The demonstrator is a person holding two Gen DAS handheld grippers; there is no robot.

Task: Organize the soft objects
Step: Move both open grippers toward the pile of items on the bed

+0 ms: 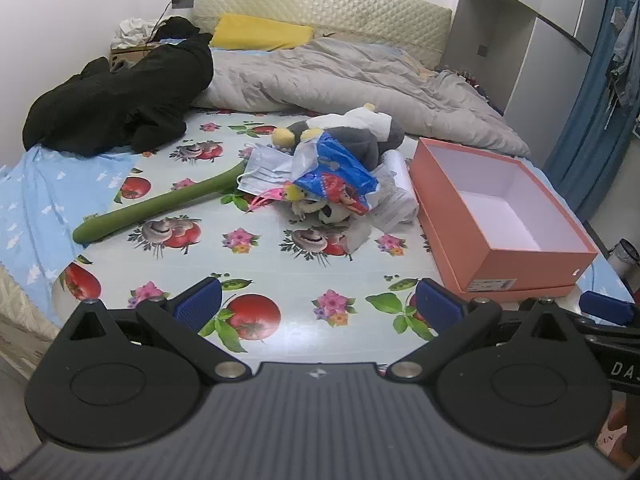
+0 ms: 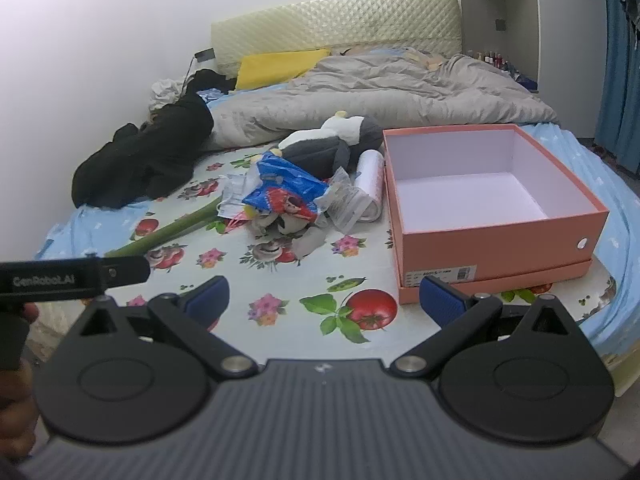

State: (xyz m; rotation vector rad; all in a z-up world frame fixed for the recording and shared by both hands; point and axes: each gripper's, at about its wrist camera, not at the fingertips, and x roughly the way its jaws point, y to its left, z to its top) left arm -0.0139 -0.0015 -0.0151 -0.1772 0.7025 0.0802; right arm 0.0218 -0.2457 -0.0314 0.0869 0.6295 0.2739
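A heap of soft things lies mid-bed on the fruit-print cloth point(image 1: 280, 272): a grey and white plush penguin point(image 1: 352, 132), a blue printed plastic bag point(image 1: 340, 172), face masks point(image 1: 264, 168), clear wrappers point(image 1: 396, 192) and a small panda plush point(image 1: 332, 212). A long green stem-like plush point(image 1: 160, 204) stretches left from the heap. An open pink shoebox point(image 1: 500, 216), empty inside, stands right of it. My left gripper point(image 1: 320, 306) is open, well short of the heap. My right gripper point(image 2: 326, 298) is open too, near the shoebox point(image 2: 492, 200) front corner, with the heap point(image 2: 288, 192) ahead.
A black garment point(image 1: 120, 96) lies at the left by the wall. A rumpled grey duvet point(image 1: 340, 80) and a yellow pillow point(image 1: 260, 32) fill the far half below the padded headboard point(image 1: 320, 4). The left gripper's body point(image 2: 72, 276) shows at the right view's left edge.
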